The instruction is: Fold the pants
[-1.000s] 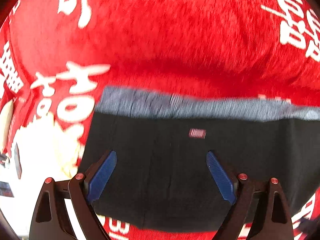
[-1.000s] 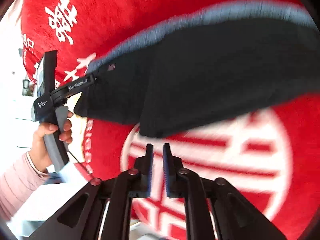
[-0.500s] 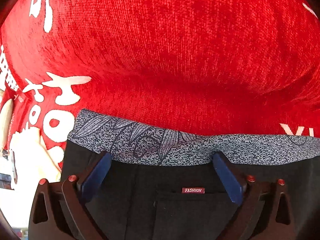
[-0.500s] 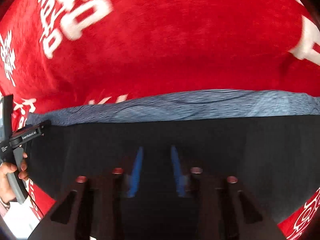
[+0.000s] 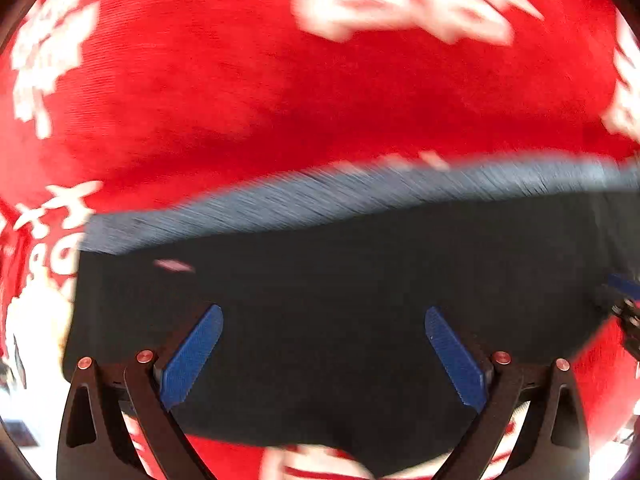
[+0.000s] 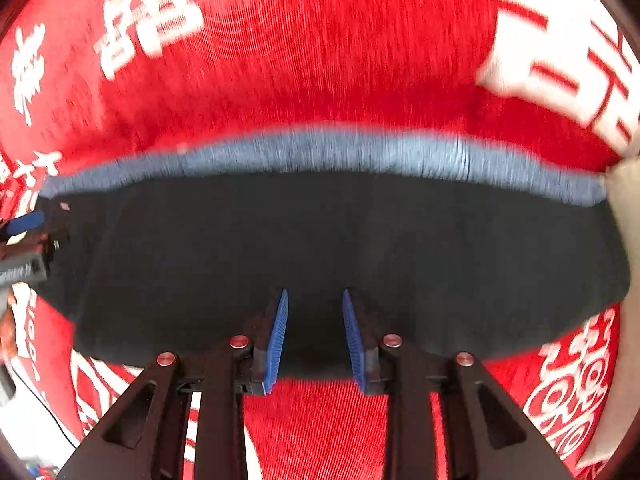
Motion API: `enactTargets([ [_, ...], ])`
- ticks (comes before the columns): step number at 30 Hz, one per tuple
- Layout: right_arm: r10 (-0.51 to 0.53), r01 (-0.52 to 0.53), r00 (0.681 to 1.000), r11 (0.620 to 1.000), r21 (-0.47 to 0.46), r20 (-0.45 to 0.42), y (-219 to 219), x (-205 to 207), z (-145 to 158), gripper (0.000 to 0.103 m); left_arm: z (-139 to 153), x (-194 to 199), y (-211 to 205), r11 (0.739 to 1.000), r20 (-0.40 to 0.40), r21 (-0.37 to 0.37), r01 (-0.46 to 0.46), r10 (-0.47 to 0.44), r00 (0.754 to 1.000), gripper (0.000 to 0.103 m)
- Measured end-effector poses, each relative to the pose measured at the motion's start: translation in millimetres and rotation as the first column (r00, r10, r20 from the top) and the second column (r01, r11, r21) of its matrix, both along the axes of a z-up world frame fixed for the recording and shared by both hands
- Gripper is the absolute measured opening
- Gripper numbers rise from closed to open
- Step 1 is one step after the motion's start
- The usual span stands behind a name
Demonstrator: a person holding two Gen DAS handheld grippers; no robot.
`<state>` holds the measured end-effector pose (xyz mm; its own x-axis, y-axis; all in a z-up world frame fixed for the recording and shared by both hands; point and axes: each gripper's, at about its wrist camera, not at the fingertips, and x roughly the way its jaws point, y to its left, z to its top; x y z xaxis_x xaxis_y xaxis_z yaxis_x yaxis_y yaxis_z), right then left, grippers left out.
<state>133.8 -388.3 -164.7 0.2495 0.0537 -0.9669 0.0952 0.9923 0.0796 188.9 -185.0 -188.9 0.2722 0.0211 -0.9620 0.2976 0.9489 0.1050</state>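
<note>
Black pants (image 5: 340, 280) with a grey patterned waistband (image 5: 360, 192) lie folded flat on a red cloth with white characters (image 5: 280, 100). They also show in the right wrist view (image 6: 320, 240), with the waistband (image 6: 340, 152) at the far side. My left gripper (image 5: 322, 316) is open wide above the pants' near part, holding nothing. My right gripper (image 6: 314, 300) is partly open over the pants' near edge, holding nothing. Both views are motion-blurred.
The left gripper's blue pad (image 6: 26, 222) shows at the left edge of the right wrist view. The right gripper's tip (image 5: 624, 300) shows at the right edge of the left wrist view. White floor (image 5: 24, 360) lies beyond the cloth's left edge.
Both grippers have pulled back from the waistband, so more of the pants shows. The right gripper, shut a second ago, has opened partly.
</note>
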Motion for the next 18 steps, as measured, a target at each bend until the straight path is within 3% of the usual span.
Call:
enactTargets([
  [2, 0.010, -0.010, 1.000, 1.000, -0.021, 0.026, 3, -10, -5, 0.031, -16, -17, -17, 0.998, -0.026, 0.042, 0.036, -0.035, 0.999, 0.103],
  [4, 0.037, -0.035, 0.999, 0.999, -0.041, 0.027, 5, -13, -2, 0.032, -16, -31, -18, 0.999, 0.047, 0.046, -0.009, 0.007, 0.999, 0.103],
  [10, -0.032, 0.031, 0.999, 0.997, 0.066, 0.019, -17, -29, 8, 0.033, -10, -31, -15, 0.998, -0.023, 0.048, -0.034, 0.036, 0.999, 0.102],
  [15, -0.084, 0.084, 0.996, 0.989, 0.119, -0.004, -27, -52, 20, 0.053, 6, -37, -26, 0.999, -0.064, 0.036, -0.035, 0.038, 0.997, 0.102],
  [18, -0.123, 0.125, 0.992, 0.982, 0.141, -0.021, -42, -70, 26, 0.059, 12, -43, -31, 0.999, -0.078, 0.027, -0.047, 0.049, 0.996, 0.102],
])
